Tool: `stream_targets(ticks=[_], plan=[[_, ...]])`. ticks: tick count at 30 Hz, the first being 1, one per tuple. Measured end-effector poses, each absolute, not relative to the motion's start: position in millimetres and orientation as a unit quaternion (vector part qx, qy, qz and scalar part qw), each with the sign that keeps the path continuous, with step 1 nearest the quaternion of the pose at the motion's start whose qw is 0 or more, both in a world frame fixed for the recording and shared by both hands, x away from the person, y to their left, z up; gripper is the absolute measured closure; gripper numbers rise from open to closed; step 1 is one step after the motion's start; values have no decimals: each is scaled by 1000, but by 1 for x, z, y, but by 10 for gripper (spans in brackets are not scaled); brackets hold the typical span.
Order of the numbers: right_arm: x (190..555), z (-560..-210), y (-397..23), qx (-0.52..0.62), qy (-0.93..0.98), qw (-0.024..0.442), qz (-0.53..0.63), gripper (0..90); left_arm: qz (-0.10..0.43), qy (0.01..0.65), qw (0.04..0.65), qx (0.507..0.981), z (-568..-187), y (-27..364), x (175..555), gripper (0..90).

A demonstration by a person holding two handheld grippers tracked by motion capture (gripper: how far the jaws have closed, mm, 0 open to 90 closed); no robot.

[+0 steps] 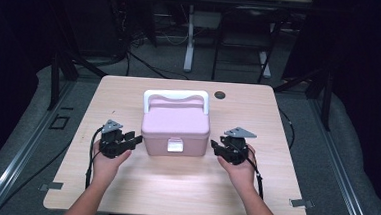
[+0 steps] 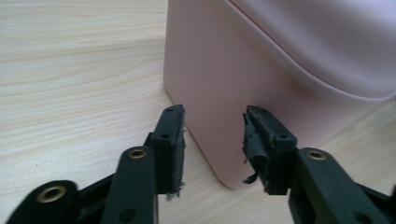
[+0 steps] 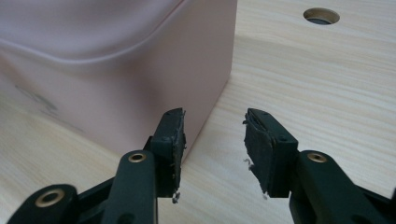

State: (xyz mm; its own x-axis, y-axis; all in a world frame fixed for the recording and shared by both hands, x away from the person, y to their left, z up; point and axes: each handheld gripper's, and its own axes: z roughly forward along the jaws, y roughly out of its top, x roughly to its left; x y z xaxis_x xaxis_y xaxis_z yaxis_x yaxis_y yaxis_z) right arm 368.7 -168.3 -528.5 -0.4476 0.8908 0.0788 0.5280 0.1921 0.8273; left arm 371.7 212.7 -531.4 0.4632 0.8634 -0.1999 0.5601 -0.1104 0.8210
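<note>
Nearest the high camera, the person's two forearms come up from the bottom edge over the pale wooden counter, each hand holding a claw. The left claw sits just beside the left wall of the pink box, and the right claw sits just beside its right wall, both pointing inward at the box's lower front corners.

The pink box stands upright near the middle of the counter, lid shut, with a white handle folded toward the far side and a white latch on its front face.

In the left gripper view, the left claw stands partly open, its worn pads on either side of the box's rounded corner; whether the pads touch the wall I cannot tell. In the right gripper view, the right claw is also partly open, its left pad close to the box's corner, with bare counter between the pads. A round hole is set in the counter beyond.
</note>
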Motion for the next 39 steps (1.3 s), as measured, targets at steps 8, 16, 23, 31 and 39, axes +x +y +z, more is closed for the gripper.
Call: stream_targets(ticks=[8,16,23,31,39], plan=[[376,-532,-156,470,746,245,403,610,165,496,451,723,-536,211,377,660],[380,-537,-155,485,733,227,419,725,174,491,456,722,-536,210,376,673],[377,-538,-149,489,730,217,426,892,167,486,455,727,-534,206,372,805],[371,-538,-147,490,728,223,424,898,175,493,447,726,-531,198,368,893],[364,-535,-148,481,742,224,409,899,167,492,443,731,-530,197,363,898]])
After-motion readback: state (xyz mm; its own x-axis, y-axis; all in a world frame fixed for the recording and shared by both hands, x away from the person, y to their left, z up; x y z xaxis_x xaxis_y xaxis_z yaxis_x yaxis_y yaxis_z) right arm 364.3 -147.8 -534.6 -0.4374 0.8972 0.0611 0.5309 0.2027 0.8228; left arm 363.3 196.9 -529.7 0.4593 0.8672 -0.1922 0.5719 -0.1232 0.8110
